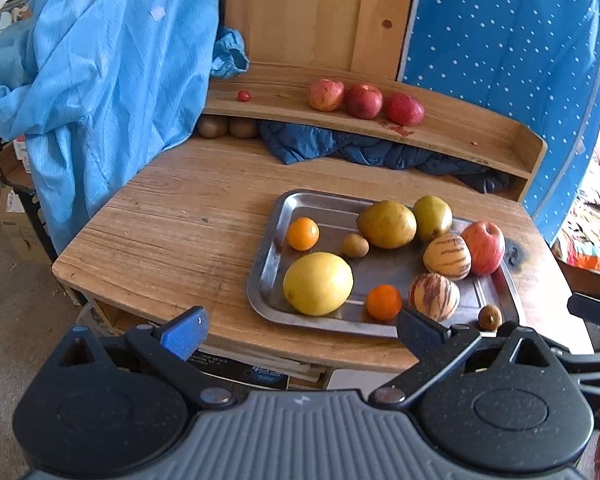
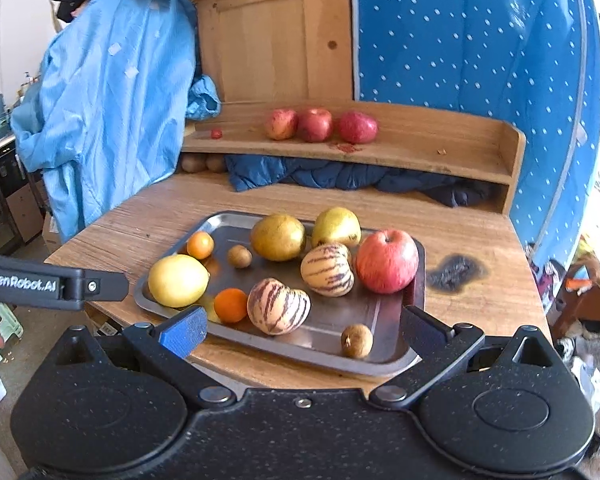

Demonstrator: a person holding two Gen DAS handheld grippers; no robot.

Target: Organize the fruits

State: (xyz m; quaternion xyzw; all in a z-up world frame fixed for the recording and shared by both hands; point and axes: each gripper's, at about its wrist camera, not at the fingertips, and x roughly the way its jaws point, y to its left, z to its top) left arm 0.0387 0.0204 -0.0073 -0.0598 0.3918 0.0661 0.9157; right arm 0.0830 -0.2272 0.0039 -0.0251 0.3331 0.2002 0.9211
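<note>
Hovering at the near edge of the wooden table (image 1: pixel 172 216), the left gripper (image 1: pixel 300 334) has its jaws spread wide and holds nothing; its blue finger sits at the lower left of the frame, its dark one at the lower right. Just beyond the fingertips lies the metal tray (image 1: pixel 324 204), filling the middle and right of the left wrist view. Nearest the fingers are a big yellow fruit (image 1: pixel 318 283), an orange (image 1: pixel 384 302), a striped melon (image 1: pixel 434 295) and a small brown fruit (image 1: pixel 490 317) beside the dark fingertip, none of them touched. Farther back on the tray sit a second orange (image 1: pixel 303 233), two greenish pears (image 1: pixel 386 224), another striped melon (image 1: pixel 447 256) and a red apple (image 1: pixel 483 247). The right gripper (image 2: pixel 300 334) is likewise wide open and empty, low in its own frame, with the tray's near rim between its fingers and the same small brown fruit just ahead. Three more apples (image 2: pixel 315 124) stand in a row on the raised shelf (image 2: pixel 440 148) in the upper middle, well apart from both grippers. A blue garment (image 2: pixel 108 112) hangs at the upper left.
</note>
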